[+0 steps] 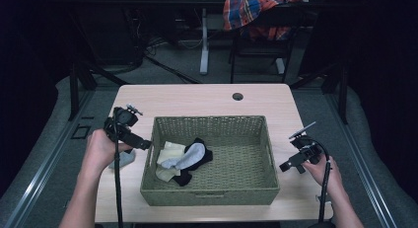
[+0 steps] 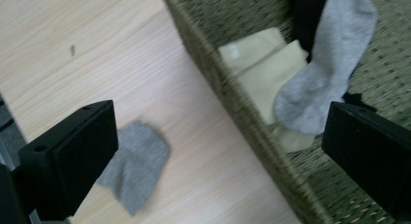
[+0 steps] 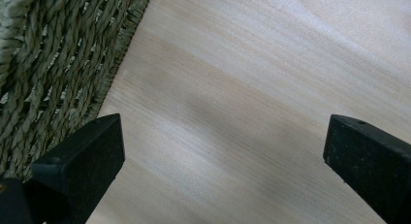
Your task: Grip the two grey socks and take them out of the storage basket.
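Observation:
A woven olive basket (image 1: 209, 194) stands in the middle of the wooden table (image 1: 197, 97). At its left end lie a cream sock (image 1: 170, 151), a grey sock (image 1: 190, 156) and a black sock (image 1: 202, 146), piled together. Another grey sock (image 1: 124, 160) lies flat on the table just outside the basket's left wall. My left gripper (image 1: 142, 144) hovers above that wall, open and empty; its own view looks down on the table sock (image 2: 135, 170), the basket wall (image 2: 232, 98) and the grey sock inside (image 2: 324, 73). My right gripper (image 1: 290, 166) is open and empty over bare wood right of the basket (image 3: 53, 54).
A round cable hole (image 1: 237, 96) sits near the table's far edge. Beyond the table are desk legs and a chair draped with plaid cloth (image 1: 256, 11). The basket's right half holds nothing.

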